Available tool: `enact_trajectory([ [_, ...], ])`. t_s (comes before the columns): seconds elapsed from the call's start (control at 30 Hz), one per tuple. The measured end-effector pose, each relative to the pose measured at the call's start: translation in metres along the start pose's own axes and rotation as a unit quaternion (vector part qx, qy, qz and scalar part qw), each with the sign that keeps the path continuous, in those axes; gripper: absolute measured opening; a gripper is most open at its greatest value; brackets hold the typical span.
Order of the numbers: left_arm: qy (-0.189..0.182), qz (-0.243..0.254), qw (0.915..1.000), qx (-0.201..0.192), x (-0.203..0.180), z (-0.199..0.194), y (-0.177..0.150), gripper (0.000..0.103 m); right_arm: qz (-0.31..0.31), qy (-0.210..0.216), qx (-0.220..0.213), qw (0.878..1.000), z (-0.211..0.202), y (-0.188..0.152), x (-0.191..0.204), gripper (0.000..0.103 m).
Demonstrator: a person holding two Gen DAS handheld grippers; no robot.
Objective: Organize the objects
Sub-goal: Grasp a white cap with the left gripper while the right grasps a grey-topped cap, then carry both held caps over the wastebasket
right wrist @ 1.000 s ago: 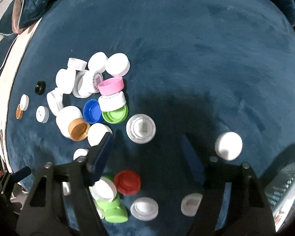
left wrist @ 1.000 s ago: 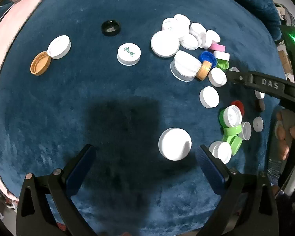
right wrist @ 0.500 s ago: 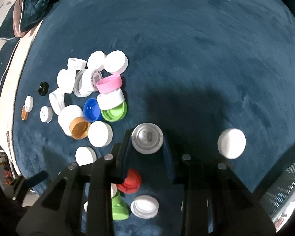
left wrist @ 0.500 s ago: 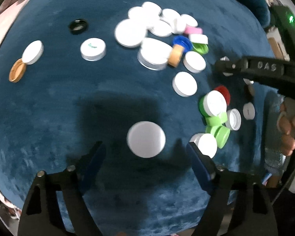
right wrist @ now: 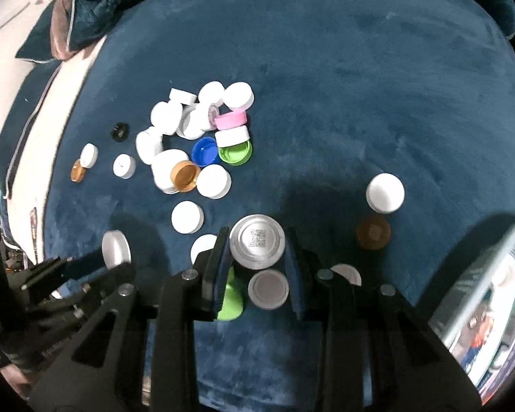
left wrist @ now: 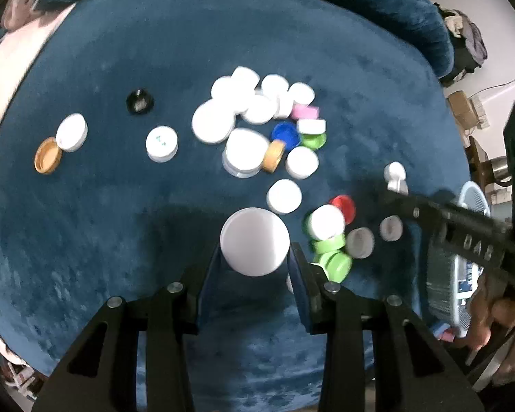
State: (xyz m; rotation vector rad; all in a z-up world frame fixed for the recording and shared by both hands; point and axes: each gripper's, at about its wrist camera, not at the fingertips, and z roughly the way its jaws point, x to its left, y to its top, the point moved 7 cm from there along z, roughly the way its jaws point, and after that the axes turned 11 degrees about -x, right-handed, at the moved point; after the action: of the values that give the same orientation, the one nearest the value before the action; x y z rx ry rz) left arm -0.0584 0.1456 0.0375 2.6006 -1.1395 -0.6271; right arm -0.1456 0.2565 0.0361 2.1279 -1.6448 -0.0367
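Note:
Many bottle caps lie on a blue velvet surface (left wrist: 127, 213). My left gripper (left wrist: 255, 264) is shut on a large white cap (left wrist: 254, 241) and holds it above the cloth. My right gripper (right wrist: 257, 257) is shut on a grey-white cap with a QR code (right wrist: 257, 241), also lifted. A main pile of white, pink, blue, green and orange caps (left wrist: 261, 127) lies ahead in the left wrist view and also shows in the right wrist view (right wrist: 195, 144). A smaller group with green, red and white caps (left wrist: 333, 237) lies right of the left gripper.
A black cap (left wrist: 139, 101), a white printed cap (left wrist: 161, 143), and an orange and white pair (left wrist: 60, 144) lie apart at the left. A lone white cap (right wrist: 385, 193) and a brown cap (right wrist: 373, 231) lie at the right. A light blue basket (left wrist: 463, 261) stands at the right edge.
Both grippers closed from wide open. The left one took hold of the large white cap and the right one took hold of the QR-code cap; both caps now sit raised between the fingers.

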Motion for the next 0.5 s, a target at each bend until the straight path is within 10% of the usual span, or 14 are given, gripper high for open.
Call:
enact_trajectory([
  [0.5, -0.035, 0.045, 0.9975, -0.041, -0.086, -0.021, 0.013, 0.040, 0.096, 0.011, -0.095, 0.991, -0.074, -0.021, -0.043, 0.031],
])
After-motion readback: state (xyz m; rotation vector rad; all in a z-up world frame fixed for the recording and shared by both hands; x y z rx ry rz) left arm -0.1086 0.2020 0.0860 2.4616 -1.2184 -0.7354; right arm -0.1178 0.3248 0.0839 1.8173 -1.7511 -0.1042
